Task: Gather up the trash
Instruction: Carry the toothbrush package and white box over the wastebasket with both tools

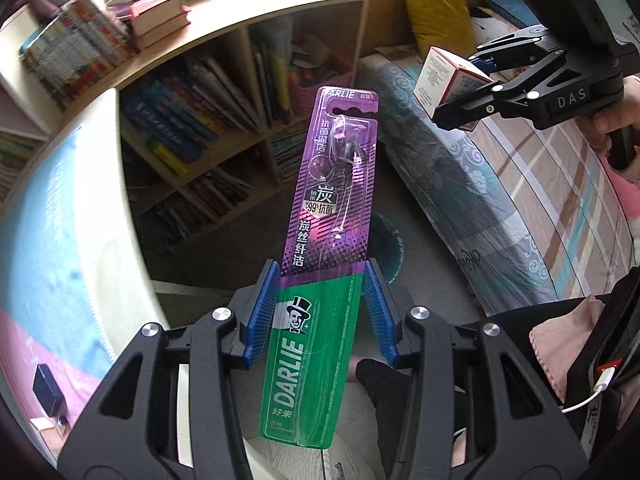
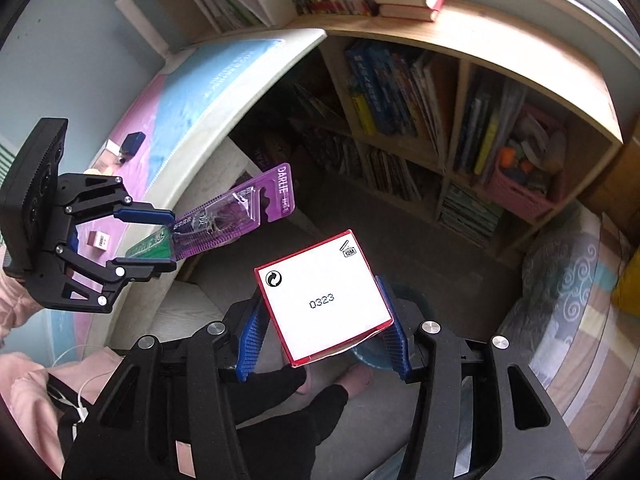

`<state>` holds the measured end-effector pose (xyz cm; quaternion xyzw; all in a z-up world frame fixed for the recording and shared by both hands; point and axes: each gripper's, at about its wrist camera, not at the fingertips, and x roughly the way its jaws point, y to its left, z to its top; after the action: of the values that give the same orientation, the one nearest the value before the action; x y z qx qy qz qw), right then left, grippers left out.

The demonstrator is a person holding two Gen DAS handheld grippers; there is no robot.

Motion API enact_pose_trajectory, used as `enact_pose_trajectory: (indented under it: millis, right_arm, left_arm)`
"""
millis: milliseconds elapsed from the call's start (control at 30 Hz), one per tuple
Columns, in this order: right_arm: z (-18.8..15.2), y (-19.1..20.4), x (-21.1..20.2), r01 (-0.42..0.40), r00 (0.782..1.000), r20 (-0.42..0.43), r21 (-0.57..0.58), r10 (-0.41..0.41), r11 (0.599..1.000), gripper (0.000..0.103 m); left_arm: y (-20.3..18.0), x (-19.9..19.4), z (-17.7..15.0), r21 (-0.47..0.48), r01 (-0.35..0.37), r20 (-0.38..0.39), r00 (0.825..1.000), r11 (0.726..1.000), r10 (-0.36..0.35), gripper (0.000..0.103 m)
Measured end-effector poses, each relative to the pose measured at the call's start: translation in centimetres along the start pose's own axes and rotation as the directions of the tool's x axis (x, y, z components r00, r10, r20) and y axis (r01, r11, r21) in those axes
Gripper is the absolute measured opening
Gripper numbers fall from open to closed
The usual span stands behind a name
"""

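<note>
Through my left wrist camera, my left gripper (image 1: 320, 312) has its jaws pinching the toothbrush package (image 1: 320, 240), a long flat card, green at the bottom and purple above, printed DARLIE, with a clear blister on its purple half. My blue pads (image 1: 262, 312) press on both of its long edges, and it stands up and away from me, held in the air over the floor. Behind it is a wooden bookshelf (image 1: 248, 28) packed with books, and the pale desk (image 1: 100, 200) with its blue and pink mat curves down my left side. At upper right my right gripper (image 1: 476, 92) holds the small carton (image 1: 440, 80) above the bed (image 1: 560, 208) with its striped and swirl-patterned covers. Through my right wrist camera, the jaws of my right gripper (image 2: 322, 328) are clamped on that carton (image 2: 324, 300), a white box with red edges; the face turned to me reads 0323 and carries a recycling mark. It too is off every surface, over the floor, with a bluish round thing partly hidden beneath it that I cannot make out. To the left my left gripper (image 2: 168, 240) shows side on, the package (image 2: 236, 212) slanting out of it beside the desk edge (image 2: 208, 128). A small dark case (image 2: 132, 142) and a small pink box (image 2: 99, 239) lie on the desk.
</note>
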<state>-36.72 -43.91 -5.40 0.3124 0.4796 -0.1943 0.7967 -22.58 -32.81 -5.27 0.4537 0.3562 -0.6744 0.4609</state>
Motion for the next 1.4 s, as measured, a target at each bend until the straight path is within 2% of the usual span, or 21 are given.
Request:
enact_pose_trajectory:
  millis: [333, 700, 1033, 1400]
  right_arm:
    - [-3.8, -3.1, -0.7, 0.000, 1.000, -0.004, 0.099, 0.001, 0.995, 0.052]
    - [-6.2, -5.0, -1.0, -0.011, 1.000, -0.011, 0.156, 0.013, 0.988, 0.052]
    - [-7.5, -5.6, -1.0, -0.017, 1.000, -0.014, 0.181, 0.019, 0.983, 0.052]
    - [-8.4, -6.0, -0.6, -0.032, 0.999, -0.019, 0.193, 0.037, 0.981, 0.052]
  left_arm:
    - [-3.2, 2.6, 1.9, 0.072, 0.049, -0.053, 0.998, 0.996, -0.045, 0.041]
    - [-5.5, 4.9, 2.9, 0.107, 0.098, -0.113, 0.990, 0.989, -0.086, 0.041]
    - [-7.0, 6.1, 3.1, 0.150, 0.096, -0.153, 0.986, 0.984, -0.073, 0.041]
    - [-7.5, 6.9, 3.3, 0.159, 0.096, -0.179, 0.982, 0.983, -0.067, 0.041]
